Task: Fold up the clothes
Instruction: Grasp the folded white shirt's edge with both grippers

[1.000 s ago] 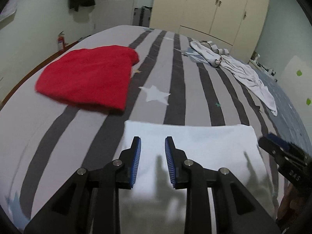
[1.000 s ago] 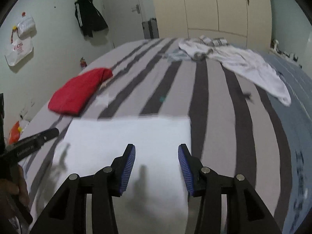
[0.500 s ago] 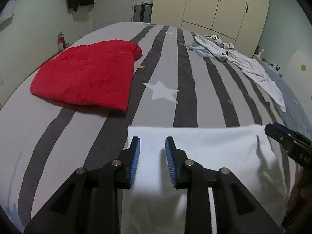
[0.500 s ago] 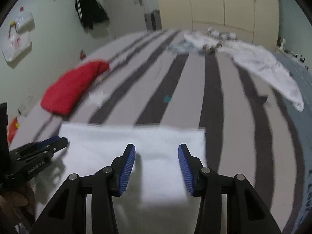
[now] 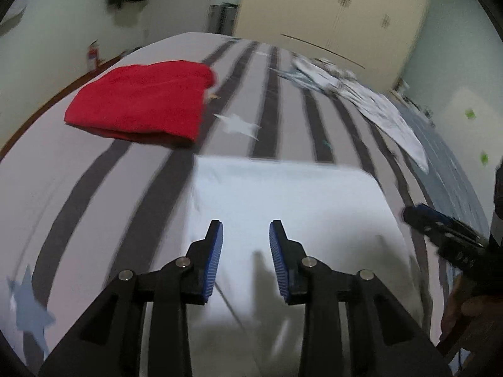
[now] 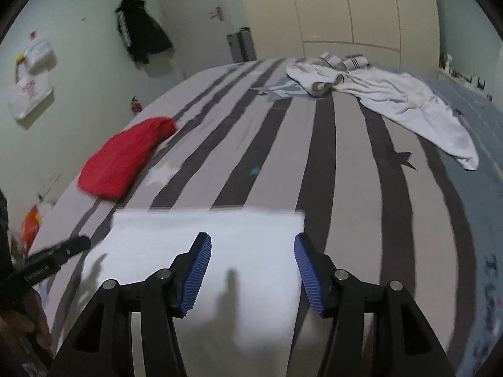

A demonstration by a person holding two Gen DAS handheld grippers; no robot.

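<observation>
Garments on striped bed (image 6: 314,157): three — folded white one (image 5: 283,194) nearest, red one (image 5: 141,106) far left, loose white one (image 6: 393,100) far right. Left gripper (image 5: 245,242) and right gripper (image 6: 253,251) both parted, empty, above folded white one. Wall bags (image 6: 31,78) seen from right wrist only.

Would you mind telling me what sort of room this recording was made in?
Most likely a bedroom: a large bed with a striped cover, tall cream wardrobe doors behind it, and a dark jacket hanging on the wall.

cream wardrobe (image 6: 361,9), fire extinguisher (image 6: 135,106), black jacket (image 6: 143,33) on wall
</observation>
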